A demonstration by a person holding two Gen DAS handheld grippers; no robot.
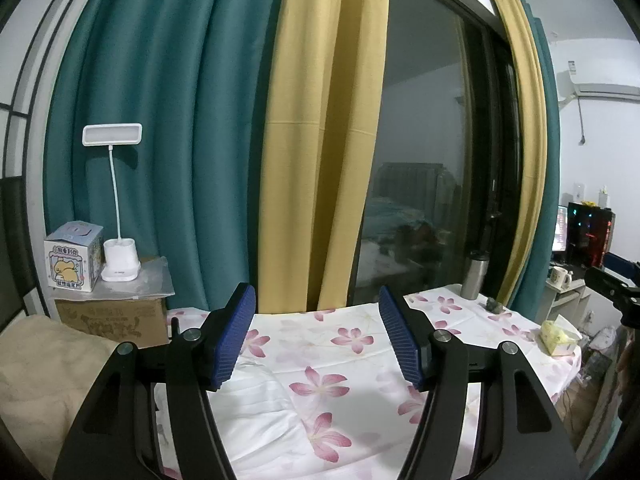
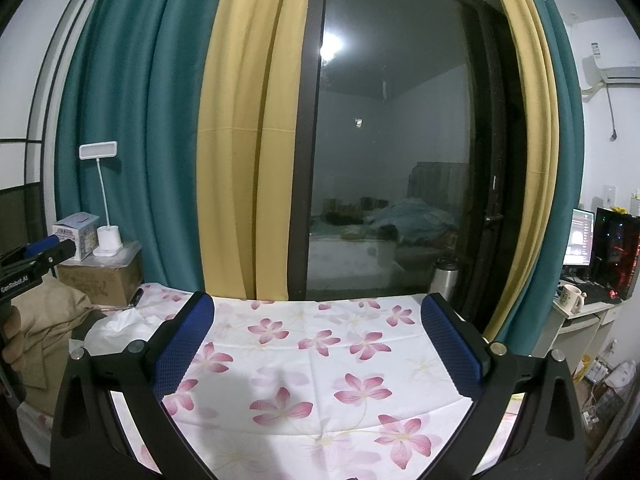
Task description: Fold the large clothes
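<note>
A white cloth with pink flowers [image 1: 320, 380] lies spread over the table, with a soft fold ridge across it in the left wrist view; it also fills the right wrist view [image 2: 320, 360]. My left gripper [image 1: 316, 312] is open and empty, held above the cloth. My right gripper [image 2: 316, 316] is open wide and empty, above the cloth. The left gripper's tip shows at the left edge of the right wrist view [image 2: 44, 252]. A beige fabric heap [image 1: 44, 376] lies at the left, also in the right wrist view [image 2: 44, 328].
A cardboard box [image 1: 116, 316] with a white desk lamp [image 1: 118, 264] and a small carton [image 1: 74, 258] stands at the left. A steel flask [image 1: 476, 274] and a tissue pack [image 1: 560, 336] sit on the table's right. Curtains [image 1: 208, 140] and a glass door [image 2: 392, 160] lie behind.
</note>
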